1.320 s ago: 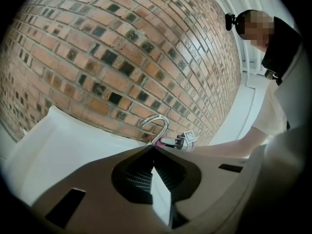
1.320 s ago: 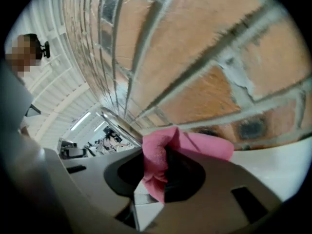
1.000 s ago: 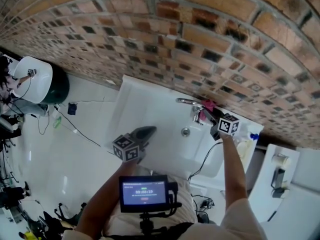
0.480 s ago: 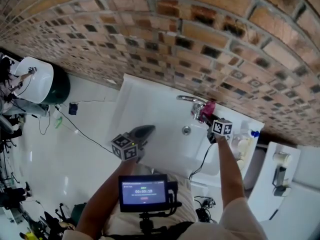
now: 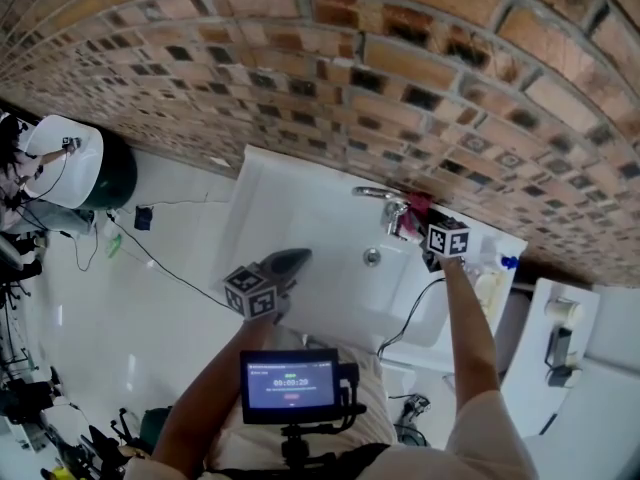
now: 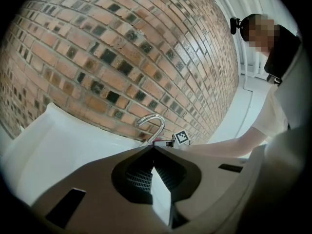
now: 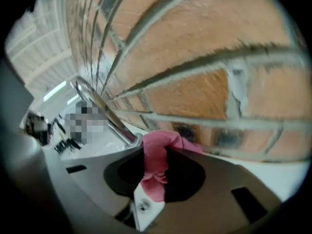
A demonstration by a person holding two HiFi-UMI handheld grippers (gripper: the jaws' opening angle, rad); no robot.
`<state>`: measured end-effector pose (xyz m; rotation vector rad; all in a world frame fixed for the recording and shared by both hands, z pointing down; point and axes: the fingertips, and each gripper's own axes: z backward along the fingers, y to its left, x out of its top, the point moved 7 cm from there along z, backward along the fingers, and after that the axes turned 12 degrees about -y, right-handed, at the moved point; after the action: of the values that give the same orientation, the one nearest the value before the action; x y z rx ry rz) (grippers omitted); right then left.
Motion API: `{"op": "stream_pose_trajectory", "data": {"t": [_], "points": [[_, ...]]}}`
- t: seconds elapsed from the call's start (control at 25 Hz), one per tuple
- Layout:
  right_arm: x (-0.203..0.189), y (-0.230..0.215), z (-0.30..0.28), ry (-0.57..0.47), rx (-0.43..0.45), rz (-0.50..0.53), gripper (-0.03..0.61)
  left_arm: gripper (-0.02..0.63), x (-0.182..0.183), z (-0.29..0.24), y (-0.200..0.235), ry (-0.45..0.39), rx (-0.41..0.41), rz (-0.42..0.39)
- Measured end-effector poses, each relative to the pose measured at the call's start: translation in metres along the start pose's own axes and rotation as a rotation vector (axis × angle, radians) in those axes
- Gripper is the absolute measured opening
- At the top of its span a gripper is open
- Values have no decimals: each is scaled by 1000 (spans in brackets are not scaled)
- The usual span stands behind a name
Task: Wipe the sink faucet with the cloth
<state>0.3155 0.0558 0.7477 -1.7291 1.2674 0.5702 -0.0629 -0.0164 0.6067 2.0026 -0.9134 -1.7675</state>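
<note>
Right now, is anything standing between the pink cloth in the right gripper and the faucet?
Nothing visible does. The right gripper is shut on the pink cloth, and the cloth's bunched end lies right beside the base of the faucet at the brick wall, with no object between them.

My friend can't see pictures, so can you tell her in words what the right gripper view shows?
The right tongs are shut on a pink cloth, held right beside the base of a shiny metal faucet. A brick wall fills the view behind them.
</note>
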Motion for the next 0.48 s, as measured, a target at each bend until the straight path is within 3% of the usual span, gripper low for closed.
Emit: {"op": "stream_pose_trajectory", "data": {"t": [0.12, 0.2, 0.28, 0.48], "points": [[7, 15, -10, 89, -18, 583, 97, 6, -1, 0, -2, 3, -4, 1], [10, 28, -16, 138, -2, 881, 96, 6, -2, 3, -2, 4, 2, 0], [13, 28, -19, 142, 3, 977, 97, 6, -1, 7, 2, -2, 11, 0], [29, 32, -13, 27, 40, 957, 97, 6, -1, 20, 10, -24, 46, 17]]}}
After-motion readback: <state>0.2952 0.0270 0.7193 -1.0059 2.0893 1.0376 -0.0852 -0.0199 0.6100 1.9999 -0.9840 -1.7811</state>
